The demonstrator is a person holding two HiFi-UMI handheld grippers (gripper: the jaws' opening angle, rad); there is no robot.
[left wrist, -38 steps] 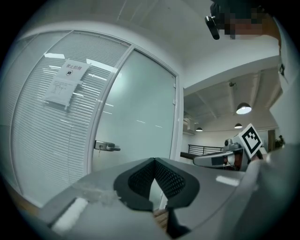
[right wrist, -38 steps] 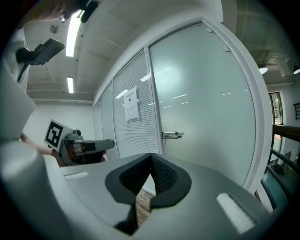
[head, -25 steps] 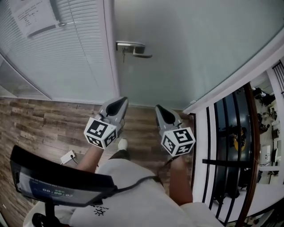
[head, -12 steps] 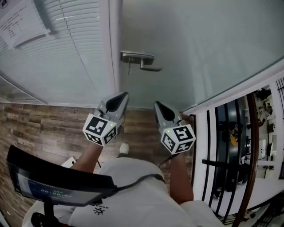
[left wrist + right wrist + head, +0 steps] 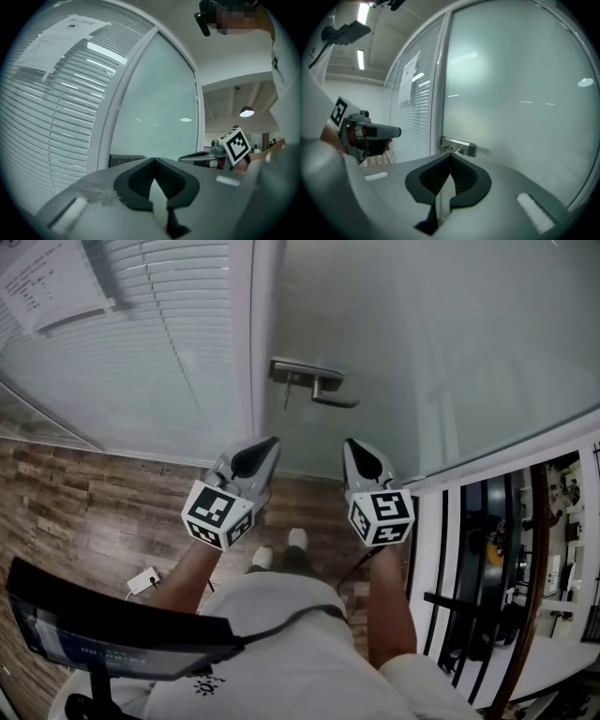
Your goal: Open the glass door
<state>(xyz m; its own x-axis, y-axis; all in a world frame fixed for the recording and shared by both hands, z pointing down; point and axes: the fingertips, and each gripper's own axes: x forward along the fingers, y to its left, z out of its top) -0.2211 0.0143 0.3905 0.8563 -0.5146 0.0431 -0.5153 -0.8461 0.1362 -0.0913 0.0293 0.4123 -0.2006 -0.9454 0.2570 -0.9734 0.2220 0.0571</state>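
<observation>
1. The glass door [image 5: 441, 343] is frosted, pale grey-green and smooth. Its brushed-metal lever handle [image 5: 314, 381] sits at the door's left edge, with what may be a key beneath.
2. Left of the handle is a panel of slatted white blinds [image 5: 141, 343].
3. Below the handle and clear of it, the left gripper [image 5: 265, 446] and right gripper [image 5: 354, 446] each have their jaws pressed together, with nothing between them.

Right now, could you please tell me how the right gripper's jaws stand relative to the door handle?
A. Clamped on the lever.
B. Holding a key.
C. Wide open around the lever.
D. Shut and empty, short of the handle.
D: the right gripper has its jaws together with nothing between them, and in the head view a stretch of the door separates it from the door handle.
</observation>
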